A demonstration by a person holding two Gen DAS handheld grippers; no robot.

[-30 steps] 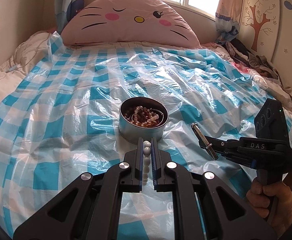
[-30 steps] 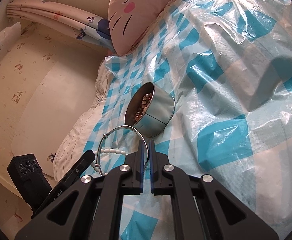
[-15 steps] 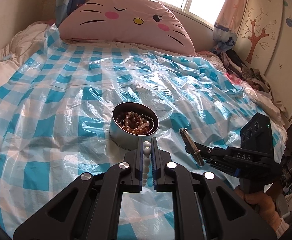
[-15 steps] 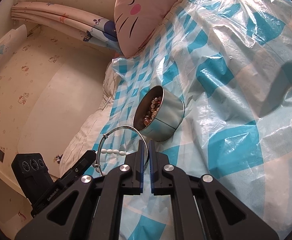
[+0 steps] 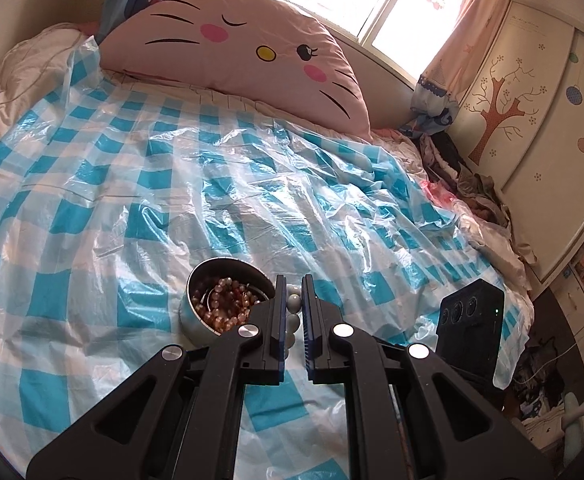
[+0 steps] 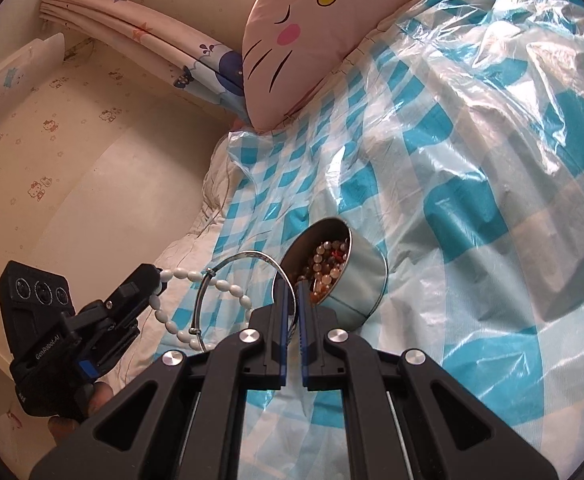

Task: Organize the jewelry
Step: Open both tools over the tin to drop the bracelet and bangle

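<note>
**Lifting both pieces clear of the bed**

Holding firm, my left claw (image 5: 293,300) is clamped on the white bead string (image 6: 195,280), and my right claw (image 6: 291,296) is pinched shut on the silver bangle (image 6: 251,258). Over the last second I've raised both; the strand now hangs looped through the bangle, so the two are tangled. The tin (image 6: 356,276), already holding brown beads, sits on the plastic sheet (image 5: 251,184) just past both claws. I reckon they need separating before either drops in.

Black left gripper (image 6: 153,280), "GenRobot.AI" lettering (white), blue-edged fingers (image 5: 277,320), silver screws (image 5: 249,331)
</note>
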